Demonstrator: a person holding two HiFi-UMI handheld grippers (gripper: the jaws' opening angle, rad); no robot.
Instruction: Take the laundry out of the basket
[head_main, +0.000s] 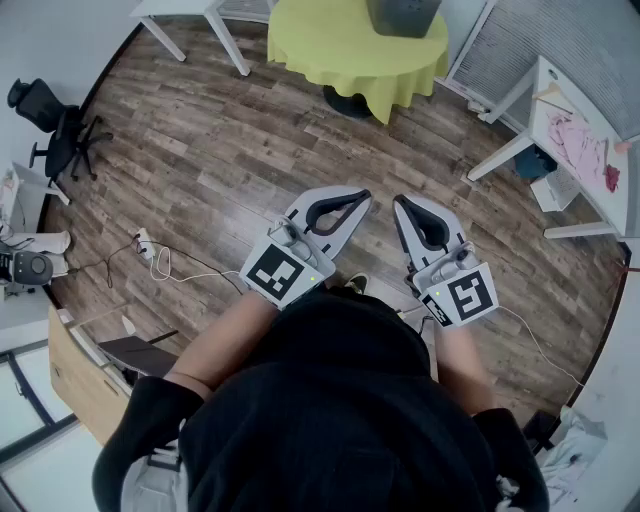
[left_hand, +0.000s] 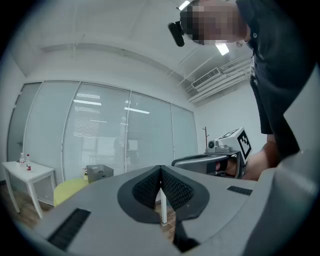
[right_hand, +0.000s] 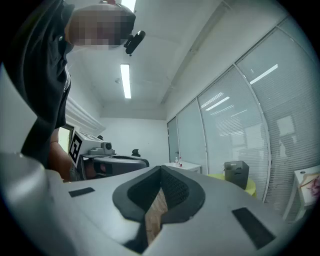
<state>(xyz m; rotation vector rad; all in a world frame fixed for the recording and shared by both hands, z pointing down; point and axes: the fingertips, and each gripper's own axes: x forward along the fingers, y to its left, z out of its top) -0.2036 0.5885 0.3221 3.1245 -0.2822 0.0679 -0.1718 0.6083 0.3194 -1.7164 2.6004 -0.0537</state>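
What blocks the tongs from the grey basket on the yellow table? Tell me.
Nothing visible does. The shut, empty left tongs and right tongs point level across wooden floor; only that lies before the grey box-shaped basket on the round yellow-clothed table.

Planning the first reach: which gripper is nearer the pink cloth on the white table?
Right. The pink cloth lies ahead, out to the right of the right gripper; the left gripper is held beside that one, on the side away from the cloth.
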